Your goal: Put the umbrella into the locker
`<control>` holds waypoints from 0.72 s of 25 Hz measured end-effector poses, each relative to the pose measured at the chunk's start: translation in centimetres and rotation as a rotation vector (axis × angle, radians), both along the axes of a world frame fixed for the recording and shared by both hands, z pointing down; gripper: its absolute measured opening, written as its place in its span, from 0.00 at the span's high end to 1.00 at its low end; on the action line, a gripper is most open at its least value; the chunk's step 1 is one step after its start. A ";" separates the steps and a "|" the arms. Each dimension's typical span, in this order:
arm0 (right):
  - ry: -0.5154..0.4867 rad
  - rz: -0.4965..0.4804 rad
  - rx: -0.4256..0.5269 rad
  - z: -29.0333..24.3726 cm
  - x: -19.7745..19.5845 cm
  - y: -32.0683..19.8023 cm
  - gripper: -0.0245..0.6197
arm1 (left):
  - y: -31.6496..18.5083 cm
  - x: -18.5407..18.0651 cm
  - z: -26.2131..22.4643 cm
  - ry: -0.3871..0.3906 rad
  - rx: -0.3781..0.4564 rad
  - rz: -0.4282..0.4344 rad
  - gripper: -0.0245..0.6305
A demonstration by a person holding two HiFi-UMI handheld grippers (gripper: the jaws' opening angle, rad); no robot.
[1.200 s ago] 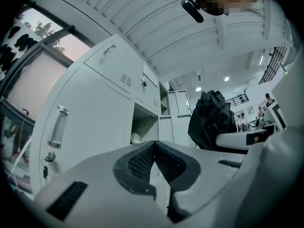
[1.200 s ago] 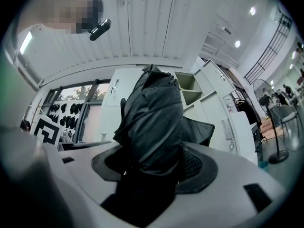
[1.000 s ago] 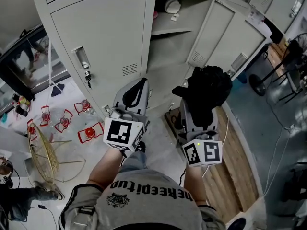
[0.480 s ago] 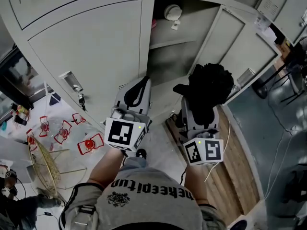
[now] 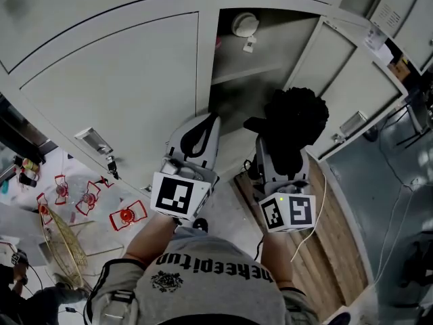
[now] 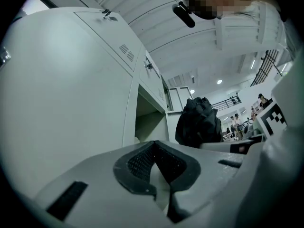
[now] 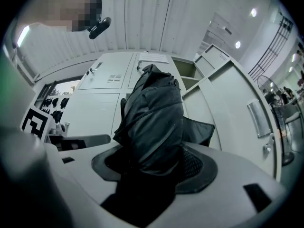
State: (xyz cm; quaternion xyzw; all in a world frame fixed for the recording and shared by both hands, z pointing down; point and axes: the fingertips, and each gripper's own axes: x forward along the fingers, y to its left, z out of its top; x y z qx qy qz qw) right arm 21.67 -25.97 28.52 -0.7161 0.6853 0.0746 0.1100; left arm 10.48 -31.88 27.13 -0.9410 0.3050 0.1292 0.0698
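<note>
From the head view the left hand-held gripper (image 5: 203, 124) shows only its grey back and marker cube. Its own view shows the two ribbed pads meeting at their tips with nothing between them. The umbrella (image 5: 294, 122), folded into a black bundle, covers the jaws of the right hand-held gripper (image 5: 283, 156) from above. The right gripper view shows those jaws clamped on the bunched fabric, which stands up between them.

The umbrella is outside the locker (image 5: 135, 80), just in front of its open compartment (image 5: 247, 97) at 12 to 1 o'clock. Inside, a shelf (image 5: 254, 72) crosses the opening and a round white thing (image 5: 244, 24) sits above it. The open door (image 5: 338, 80) swings out toward 2 o'clock. The closed door at 10 o'clock carries a latch (image 5: 93, 141).

Below lies a pale floor (image 5: 226, 219), with red wire items (image 5: 88, 196) at 8 o'clock and a wooden strip (image 5: 331, 229) at 4 o'clock. Far off in the left gripper view, people stand in a lit hall at 3 o'clock.

A second ago the latch and shelf stood higher in the head view. The locker front now sits lower and fills more of the frame, while both grippers hold nearly the same places.
</note>
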 end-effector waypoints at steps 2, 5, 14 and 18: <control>0.015 0.011 -0.004 0.2 0.1 -0.8 0.52 | -0.4 0.3 -0.1 0.002 0.011 0.007 0.96; 0.028 0.018 -0.022 0.9 0.3 -1.9 0.53 | -0.9 0.6 0.0 0.004 0.009 0.010 0.96; -0.029 -0.031 -0.126 3.7 0.8 -5.1 0.54 | -1.9 1.1 0.7 -0.010 0.002 -0.002 0.96; -0.038 -0.057 -0.197 5.3 1.1 -6.4 0.54 | -2.2 0.9 0.9 -0.012 -0.010 -0.041 0.96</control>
